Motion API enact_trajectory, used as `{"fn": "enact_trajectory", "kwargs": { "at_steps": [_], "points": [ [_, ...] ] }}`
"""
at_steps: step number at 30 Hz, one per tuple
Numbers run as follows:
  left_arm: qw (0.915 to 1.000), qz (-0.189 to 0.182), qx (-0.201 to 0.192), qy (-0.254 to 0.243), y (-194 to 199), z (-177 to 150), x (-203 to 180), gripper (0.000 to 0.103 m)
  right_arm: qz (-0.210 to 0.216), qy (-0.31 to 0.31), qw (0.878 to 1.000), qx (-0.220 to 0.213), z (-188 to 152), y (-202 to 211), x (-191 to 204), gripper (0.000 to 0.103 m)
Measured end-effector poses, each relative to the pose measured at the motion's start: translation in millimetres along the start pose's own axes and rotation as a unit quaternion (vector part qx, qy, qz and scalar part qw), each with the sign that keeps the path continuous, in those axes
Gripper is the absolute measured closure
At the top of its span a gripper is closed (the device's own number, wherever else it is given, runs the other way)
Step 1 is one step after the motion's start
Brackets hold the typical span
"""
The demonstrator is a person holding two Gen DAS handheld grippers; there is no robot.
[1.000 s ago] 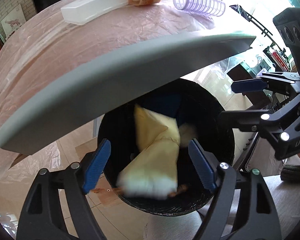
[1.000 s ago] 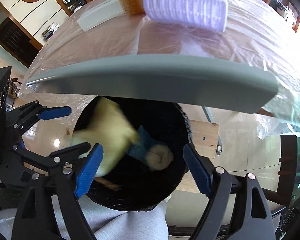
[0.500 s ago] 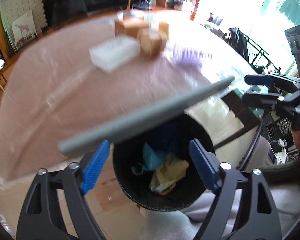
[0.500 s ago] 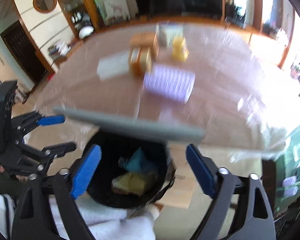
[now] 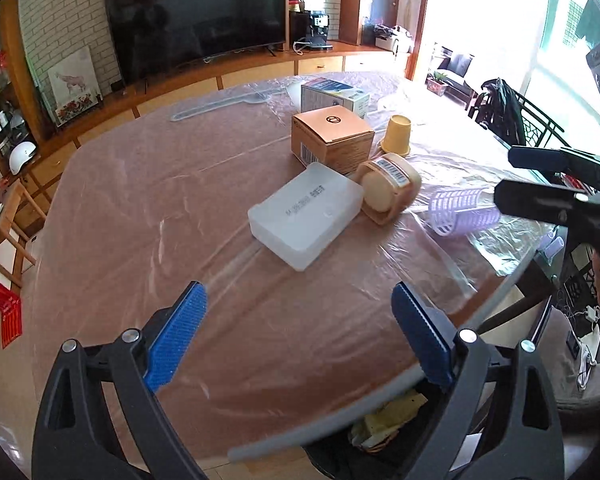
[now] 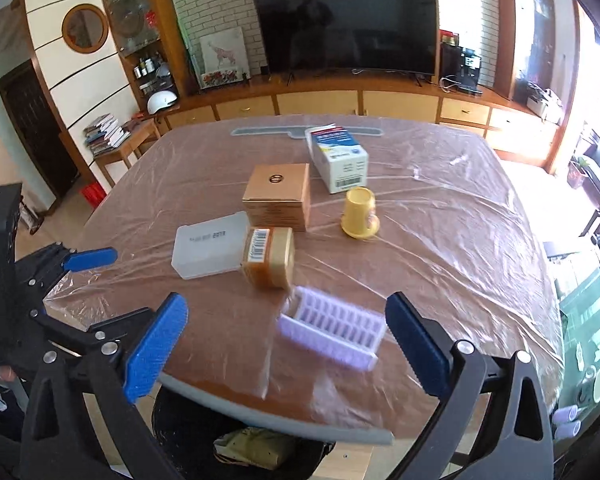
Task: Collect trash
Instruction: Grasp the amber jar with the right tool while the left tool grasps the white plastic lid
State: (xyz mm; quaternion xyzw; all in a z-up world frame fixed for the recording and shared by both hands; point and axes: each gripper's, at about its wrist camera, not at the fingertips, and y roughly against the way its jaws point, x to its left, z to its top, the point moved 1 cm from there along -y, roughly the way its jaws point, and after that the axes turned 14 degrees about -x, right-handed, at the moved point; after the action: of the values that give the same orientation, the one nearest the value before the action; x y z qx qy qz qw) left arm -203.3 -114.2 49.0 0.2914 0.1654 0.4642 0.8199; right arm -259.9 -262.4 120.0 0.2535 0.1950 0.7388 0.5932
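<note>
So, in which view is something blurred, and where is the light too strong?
Right wrist view: the lilac curler is smeared by motion, while the boxes behind it stay sharp. Left wrist view: the window at the right is blown out to white, and the same curler looks fairly sharp.

Brick wall (image 6: 220,0), dark television (image 6: 346,26) on wooden sideboard (image 6: 380,100), bright window (image 5: 560,40), tiled floor (image 5: 4,380)

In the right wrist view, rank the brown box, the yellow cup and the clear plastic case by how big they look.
1. Clear plastic case and brown box: look alike; the case lies nearer, so no ranking.
2. Yellow cup: plainly smallest.
</note>
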Motion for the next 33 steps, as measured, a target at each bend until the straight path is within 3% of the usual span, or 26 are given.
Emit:
{"fn": "enact_trajectory", "kwargs": {
  "at_steps": [5, 13, 23, 29, 31, 33],
  "points": [
    [0.9993, -0.015, 0.011, -0.033, -24.2, 7.6, 2.5, 0.008, 0.009, 0.025, 0.999, 0.018, 5.2, -30.5, 12.7, 0.014],
    [0.9953, -0.044, 0.033, -0.08, -57.9, 15.7, 5.3, 0.008, 0.013, 0.0, 0.998, 0.063, 5.7, -73.3, 10.4, 0.032],
    [0.9889, -0.084, 0.041, -0.115, -74.3, 22.1, -2.6, 0.009, 0.015, -0.022, 0.997, 0.077, 1.4, -90.4, 8.0, 0.037],
    [0.9864, -0.1, 0.047, -0.122, -80.7, 22.4, -4.3, 0.015, 0.01, -0.035, 0.995, 0.092, 0.6, -100.4, 3.4, 0.051],
    [0.9866, -0.105, 0.046, -0.116, -81.4, 23.9, -3.1, 0.023, 0.015, -0.037, 0.995, 0.095, -1.1, -102.0, 4.5, 0.062],
    [0.9867, -0.111, 0.049, -0.108, -81.9, 25.6, -0.9, 0.035, 0.014, -0.036, 0.995, 0.094, -2.4, -103.6, 5.0, 0.062]
  ]
}}
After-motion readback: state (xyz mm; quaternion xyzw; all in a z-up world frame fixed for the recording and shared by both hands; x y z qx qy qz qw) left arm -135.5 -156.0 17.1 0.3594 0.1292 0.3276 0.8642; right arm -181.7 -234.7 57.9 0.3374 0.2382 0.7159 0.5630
